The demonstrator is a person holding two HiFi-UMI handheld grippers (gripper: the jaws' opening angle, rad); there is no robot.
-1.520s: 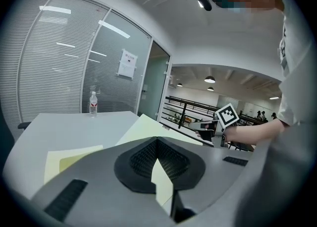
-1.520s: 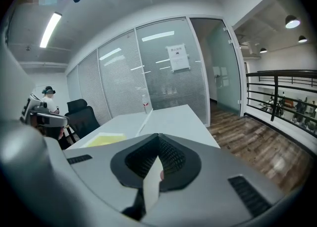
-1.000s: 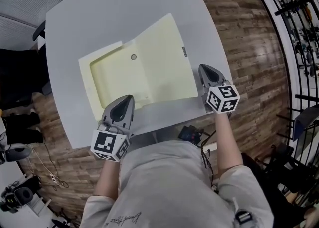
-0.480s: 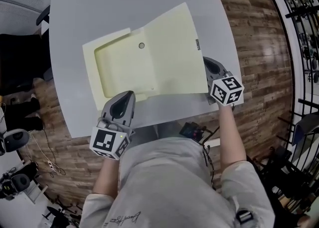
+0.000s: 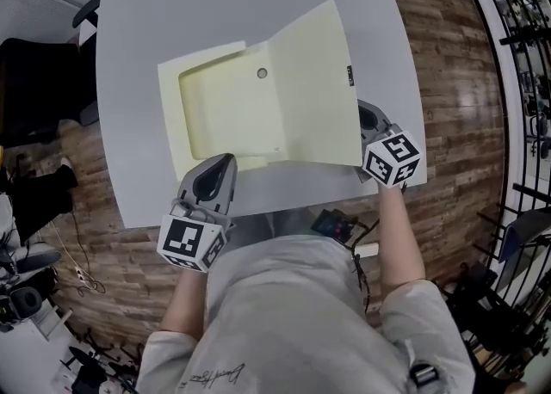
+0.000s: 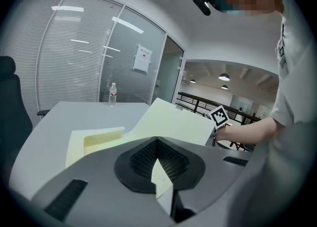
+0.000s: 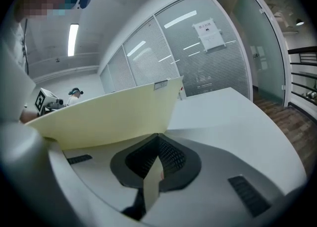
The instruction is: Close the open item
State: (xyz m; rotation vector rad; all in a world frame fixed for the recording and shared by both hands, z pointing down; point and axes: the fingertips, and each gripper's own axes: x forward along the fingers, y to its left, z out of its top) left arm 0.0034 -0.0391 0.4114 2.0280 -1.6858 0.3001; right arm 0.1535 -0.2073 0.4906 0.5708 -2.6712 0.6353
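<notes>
A pale yellow folder point(image 5: 225, 108) lies open on the grey table point(image 5: 172, 5), with a pocket and a round button on its left half. Its right cover point(image 5: 314, 91) is tilted up off the table. My right gripper point(image 5: 368, 119) is shut on that cover's near right corner; the cover point(image 7: 109, 114) rises to the left of the right gripper point(image 7: 156, 171). My left gripper point(image 5: 215, 179) is shut on the folder's near left edge, and a sliver of yellow card shows between the left gripper point(image 6: 158, 166) jaws. The folder point(image 6: 163, 122) spreads out beyond.
A small water bottle point(image 6: 113, 93) stands at the table's far end. A black chair point(image 5: 34, 83) sits left of the table. Wood floor point(image 5: 448, 83) and a black railing point(image 5: 516, 31) lie to the right. Glass partitions with blinds point(image 7: 198, 57) stand behind the table.
The right gripper has closed in on the cover's near right corner and lifted it, so the right cover now tilts up. The left gripper stays on the near left edge.
</notes>
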